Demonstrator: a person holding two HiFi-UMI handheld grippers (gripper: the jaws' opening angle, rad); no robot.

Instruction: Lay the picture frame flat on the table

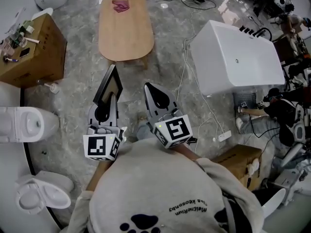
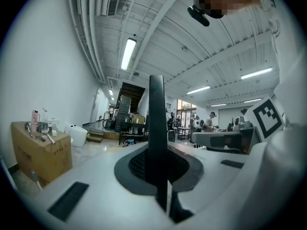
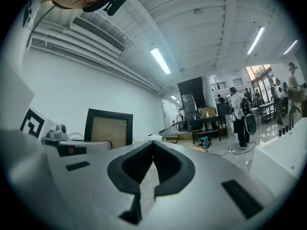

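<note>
Grey marbled floor [image 1: 77, 96] fills a cluttered workshop, seen from above a person's head. An oval wooden table [image 1: 126, 28] stands just ahead, bare except for a crumpled pink cloth [image 1: 120, 5] at its far end.

The left gripper [image 1: 108, 103] is clamped on the picture frame [image 1: 109, 85], a black-bordered frame held upright in the air, short of the table. In the left gripper view its dark edge [image 2: 157, 128] rises straight between the closed pads. The right gripper [image 1: 151, 89] is beside it, jaws pressed together with nothing between them. Its own view shows the frame [image 3: 109, 128] off to one side.

The step in hand looks like carrying the frame to the table. It would go best with the grip kept firm until the frame's lower edge rests on the wood. The frame can then be tipped down and let go only once it lies flat.

The near half of the table offers open room, but the top is narrow and rounded, so the frame should land well inside the rim. The floor ahead is open. A cardboard box [image 1: 34, 47] stands to the left, with a white bathtub [image 1: 238, 57] and a loose cable [image 1: 187, 67] to the right.
</note>
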